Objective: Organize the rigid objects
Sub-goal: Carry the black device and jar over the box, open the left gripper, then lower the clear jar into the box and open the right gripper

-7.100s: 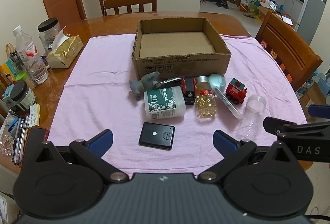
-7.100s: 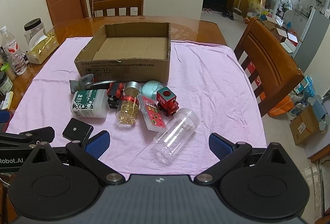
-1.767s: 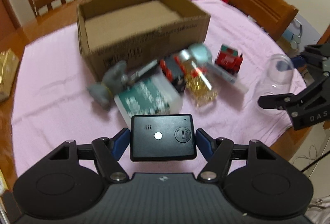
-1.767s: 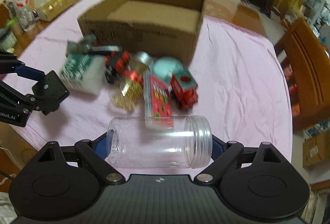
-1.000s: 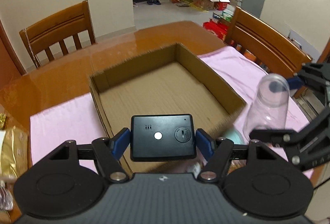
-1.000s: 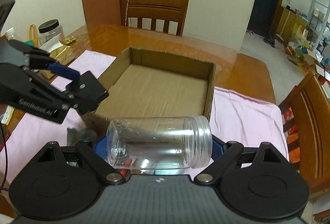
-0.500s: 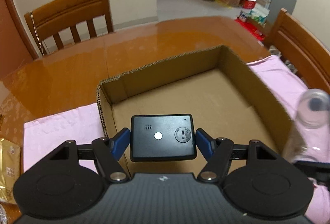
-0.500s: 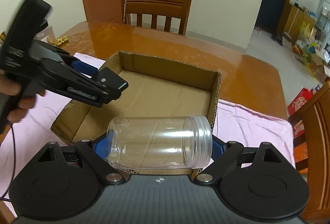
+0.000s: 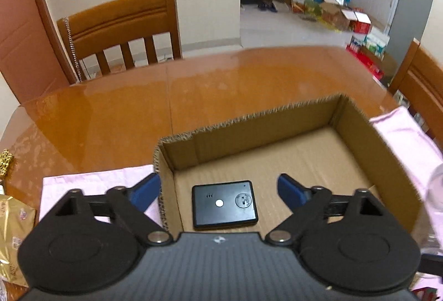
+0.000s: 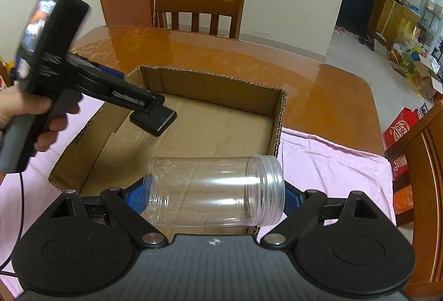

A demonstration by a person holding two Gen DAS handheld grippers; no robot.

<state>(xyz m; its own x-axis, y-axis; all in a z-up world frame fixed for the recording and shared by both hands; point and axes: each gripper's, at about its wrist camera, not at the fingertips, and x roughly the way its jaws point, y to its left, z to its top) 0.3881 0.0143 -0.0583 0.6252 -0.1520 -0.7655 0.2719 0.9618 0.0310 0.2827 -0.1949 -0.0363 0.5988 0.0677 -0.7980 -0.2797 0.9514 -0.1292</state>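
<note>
A flat black device [image 9: 224,204] lies in the near left corner of the open cardboard box [image 9: 304,112]. My left gripper [image 9: 218,191] is open above it, fingers apart and clear of it. In the right wrist view the black device [image 10: 155,119] shows under the left gripper [image 10: 149,107], over the box [image 10: 221,87]. My right gripper [image 10: 214,197] is shut on a clear plastic jar [image 10: 213,191], held sideways over the box's near edge. The jar's edge [image 9: 434,190] shows at the right of the left wrist view.
The box sits on a pink cloth [image 10: 332,159] over a glossy wooden table [image 9: 193,90]. Wooden chairs stand at the far side [image 9: 121,29] and at the right [image 10: 423,162]. A gold packet [image 9: 13,220] lies at the left.
My left gripper has opened and let the black device go into the box's left corner. My right gripper with the jar has come closer over the box.
</note>
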